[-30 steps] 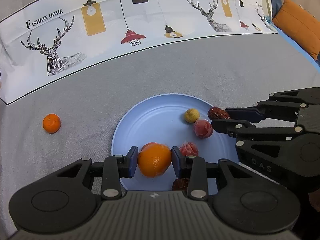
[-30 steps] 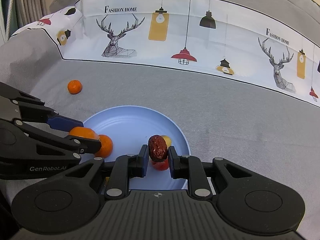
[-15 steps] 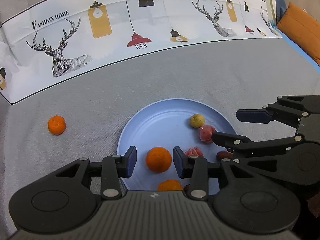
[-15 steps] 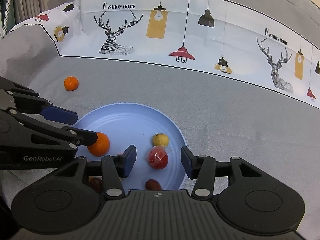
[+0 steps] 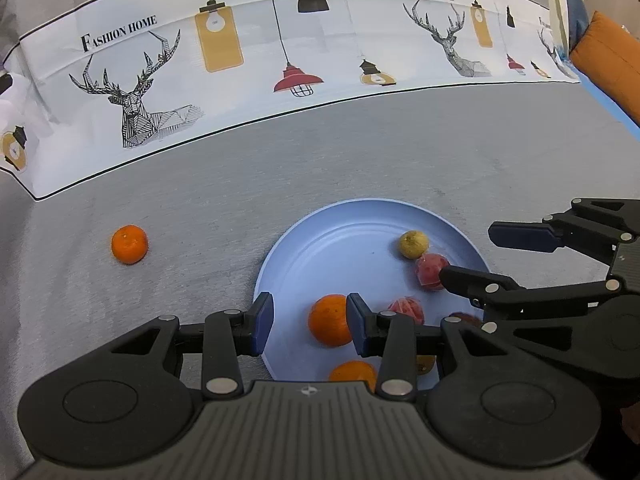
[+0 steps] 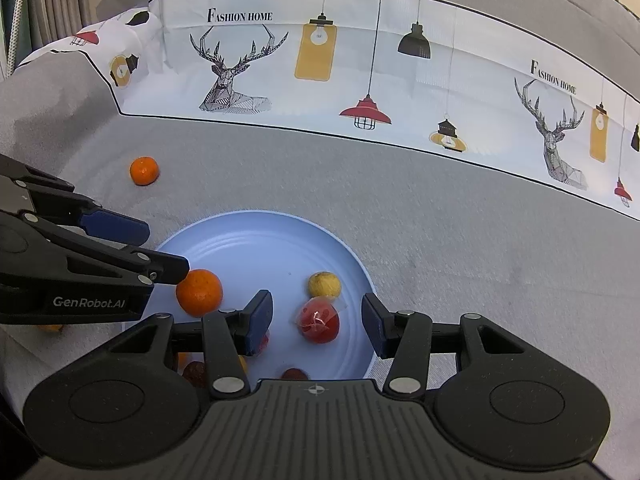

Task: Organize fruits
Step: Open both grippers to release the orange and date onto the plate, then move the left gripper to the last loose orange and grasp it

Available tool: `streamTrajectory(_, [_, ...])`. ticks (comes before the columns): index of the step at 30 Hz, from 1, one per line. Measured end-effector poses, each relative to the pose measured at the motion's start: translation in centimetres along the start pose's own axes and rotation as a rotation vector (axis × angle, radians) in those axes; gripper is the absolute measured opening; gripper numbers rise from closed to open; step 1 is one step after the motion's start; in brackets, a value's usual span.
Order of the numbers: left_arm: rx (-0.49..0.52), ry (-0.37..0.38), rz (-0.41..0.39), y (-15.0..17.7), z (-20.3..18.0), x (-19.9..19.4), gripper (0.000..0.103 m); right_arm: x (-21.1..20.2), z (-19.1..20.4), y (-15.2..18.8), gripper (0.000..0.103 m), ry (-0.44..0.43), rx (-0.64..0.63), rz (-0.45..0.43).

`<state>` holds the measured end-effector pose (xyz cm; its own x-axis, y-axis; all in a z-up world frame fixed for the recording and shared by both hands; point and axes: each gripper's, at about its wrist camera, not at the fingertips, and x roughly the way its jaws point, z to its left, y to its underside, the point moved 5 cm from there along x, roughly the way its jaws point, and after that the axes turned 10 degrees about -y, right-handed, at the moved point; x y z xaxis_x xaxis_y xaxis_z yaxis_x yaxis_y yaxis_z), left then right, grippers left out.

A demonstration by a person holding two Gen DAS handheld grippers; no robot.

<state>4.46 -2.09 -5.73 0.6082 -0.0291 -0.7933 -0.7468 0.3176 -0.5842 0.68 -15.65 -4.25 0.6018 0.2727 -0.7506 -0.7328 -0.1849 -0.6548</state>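
Note:
A light blue plate (image 5: 352,236) (image 6: 248,248) lies on the grey cloth and holds several fruits: an orange (image 5: 330,320) (image 6: 199,293), a second orange (image 5: 353,371) at the near rim, a small yellow fruit (image 5: 413,244) (image 6: 324,285), wrapped red fruits (image 5: 430,270) (image 6: 319,319) and a dark red date (image 6: 294,374). One mandarin (image 5: 129,244) (image 6: 144,170) lies on the cloth to the left of the plate. My left gripper (image 5: 310,326) is open and empty over the plate's near left edge. My right gripper (image 6: 317,320) is open and empty above the wrapped red fruit.
A white printed cloth band (image 5: 280,52) with deer and lamps runs along the back. An orange cushion (image 5: 608,68) sits at the far right. Grey cloth (image 5: 360,152) surrounds the plate.
Both grippers opened and let go: the left dropped its orange and the right its date onto the plate. Both then drew back a little, the left shifting toward the plate's left edge.

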Motion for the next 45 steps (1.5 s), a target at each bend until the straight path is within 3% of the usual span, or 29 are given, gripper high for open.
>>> streamTrajectory(20, [-0.012, -0.032, 0.016, 0.1, 0.7, 0.2, 0.044, -0.2, 0.2, -0.4, 0.051, -0.008, -0.006, -0.026])
streamTrajectory(29, [-0.010, -0.097, 0.068, 0.9, 2.4, 0.5, 0.044, -0.2, 0.7, -1.0, 0.038, -0.022, -0.009, -0.045])
streamTrajectory(34, [-0.094, -0.103, 0.073, 1.2, 5.1, -1.0, 0.044, 0.3, 1.9, -1.9, 0.037, -0.050, -0.018, -0.060])
streamTrajectory(36, [-0.144, -0.103, 0.091, 1.5, 6.4, -1.4, 0.045, 0.4, 2.6, -2.3, 0.037, -0.065, -0.027, -0.067])
streamTrajectory(40, [-0.244, -0.128, 0.194, 2.9, 9.4, -0.8, 0.073, 0.5, 3.6, -3.0, 0.038, -0.096, -0.027, -0.082])
streamTrajectory(42, [-0.278, -0.130, 0.284, 4.0, 10.4, 0.1, 0.073, 0.4, 4.0, -3.3, 0.038, -0.109, -0.025, -0.087])
streamTrajectory(45, [-0.291, -0.104, 0.341, 4.9, 10.8, 0.3, 0.073, 0.5, 4.3, -3.5, 0.038, -0.126, -0.020, -0.090])
